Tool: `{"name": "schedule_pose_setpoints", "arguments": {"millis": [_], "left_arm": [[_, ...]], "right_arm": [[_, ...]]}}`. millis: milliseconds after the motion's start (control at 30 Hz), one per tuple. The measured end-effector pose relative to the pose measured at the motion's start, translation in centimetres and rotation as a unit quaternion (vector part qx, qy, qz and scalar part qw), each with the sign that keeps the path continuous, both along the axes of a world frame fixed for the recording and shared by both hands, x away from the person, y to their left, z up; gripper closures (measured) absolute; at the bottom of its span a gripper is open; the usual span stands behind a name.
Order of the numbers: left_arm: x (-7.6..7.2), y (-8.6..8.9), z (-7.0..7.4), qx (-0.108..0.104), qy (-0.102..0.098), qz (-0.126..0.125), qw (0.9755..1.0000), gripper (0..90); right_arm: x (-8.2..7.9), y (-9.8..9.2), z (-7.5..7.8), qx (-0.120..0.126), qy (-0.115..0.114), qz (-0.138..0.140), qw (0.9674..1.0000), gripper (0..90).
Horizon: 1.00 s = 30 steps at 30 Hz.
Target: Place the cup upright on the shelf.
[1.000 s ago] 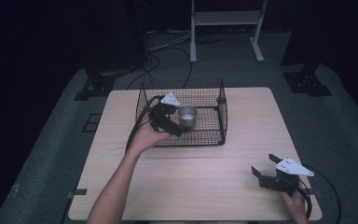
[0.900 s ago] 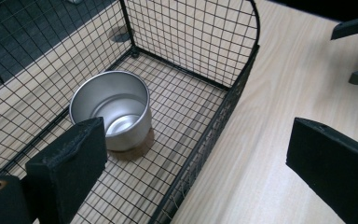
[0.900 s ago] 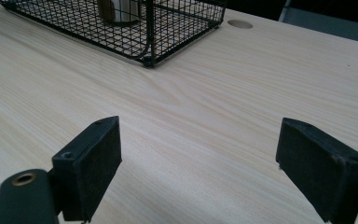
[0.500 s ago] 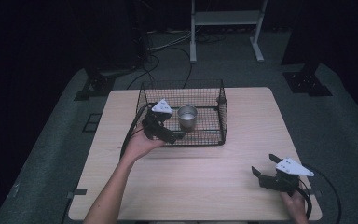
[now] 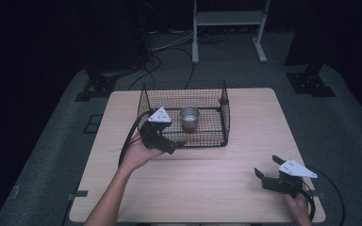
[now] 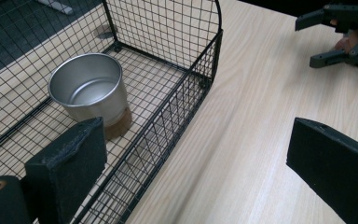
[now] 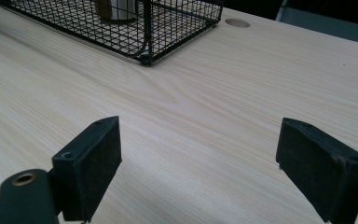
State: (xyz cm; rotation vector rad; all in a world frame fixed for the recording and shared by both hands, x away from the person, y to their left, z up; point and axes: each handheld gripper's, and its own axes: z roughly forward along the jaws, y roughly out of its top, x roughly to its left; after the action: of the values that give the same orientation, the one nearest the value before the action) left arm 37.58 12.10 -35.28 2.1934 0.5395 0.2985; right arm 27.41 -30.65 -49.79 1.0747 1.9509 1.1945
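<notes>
Where seen closest, cup [image 6: 87, 88] interior bare.

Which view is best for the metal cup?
The left gripper view: the cup is close and seen from above, showing its open mouth, bare inside and the brown base it stands on in the basket. The high view shows it small but whole. The right gripper view catches just its bottom at the top edge.

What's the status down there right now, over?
Left gripper open, empty, at the wire basket's near wall. Right gripper open, empty, low over the table. Metal cup upright inside basket.
</notes>
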Motion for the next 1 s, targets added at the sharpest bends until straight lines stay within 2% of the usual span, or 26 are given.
{"name": "schedule_pose_setpoints", "arguments": {"millis": [133,233,300,433,1000], "left_arm": [[-0.6,0.3,-0.1,0.001,-0.004,-0.004,1.0,3.9],[-1.0,0.5,-0.3,-0.006,-0.004,-0.003,1.0,3.9],[-1.4,0.7,-0.4,-0.016,0.003,-0.008,0.9998,3.4],[-2.0,0.9,-0.7,-0.017,0.003,-0.013,0.9998,3.4],[-3.6,1.8,-2.2,-0.003,-0.015,-0.008,0.9999,3.4]], "right_arm": [[0.1,0.0,0.0,-0.002,-0.004,0.0,1.0,13.4],[0.0,0.0,0.0,0.0,0.002,-0.002,1.0,13.4],[0.0,0.0,0.0,0.0,0.001,-0.003,1.0,13.4],[0.0,0.0,0.0,0.0,0.003,-0.003,1.0,13.4],[0.0,0.0,0.0,-0.003,0.001,-0.003,1.0,13.4]]}}
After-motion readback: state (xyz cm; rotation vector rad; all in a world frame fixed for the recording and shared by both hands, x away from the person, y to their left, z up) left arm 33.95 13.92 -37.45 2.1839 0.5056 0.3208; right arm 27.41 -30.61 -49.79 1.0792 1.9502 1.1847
